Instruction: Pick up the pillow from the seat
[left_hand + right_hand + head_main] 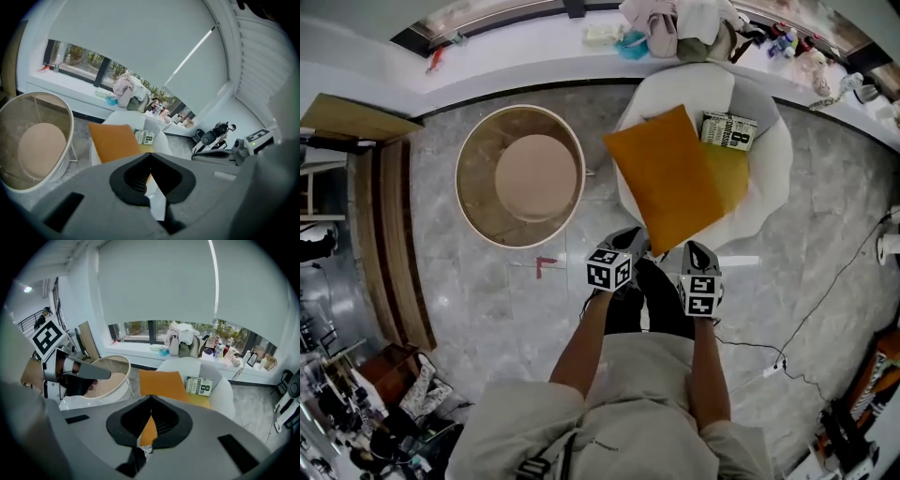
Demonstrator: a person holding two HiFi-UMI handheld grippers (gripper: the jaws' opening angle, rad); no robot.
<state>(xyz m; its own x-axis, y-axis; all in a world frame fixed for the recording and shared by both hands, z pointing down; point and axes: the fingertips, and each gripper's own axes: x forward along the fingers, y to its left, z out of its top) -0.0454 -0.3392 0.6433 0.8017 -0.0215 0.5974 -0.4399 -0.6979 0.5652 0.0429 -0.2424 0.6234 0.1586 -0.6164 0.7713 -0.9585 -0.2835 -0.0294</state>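
Observation:
An orange pillow stands tilted on the seat of a white armchair, its lower corner reaching toward me. The same pillow shows ahead in both gripper views. A book with a large "8" on its cover rests behind it on a yellow seat cushion. My left gripper is shut and holds nothing, just short of the pillow's near corner. To the right of that corner, my right gripper has its jaws together and nothing between them.
A round wicker chair with a beige cushion stands to the left of the armchair. Clothes and small items lie along the window sill behind. A black cable runs over the marble floor at right. Wooden boards lie far left.

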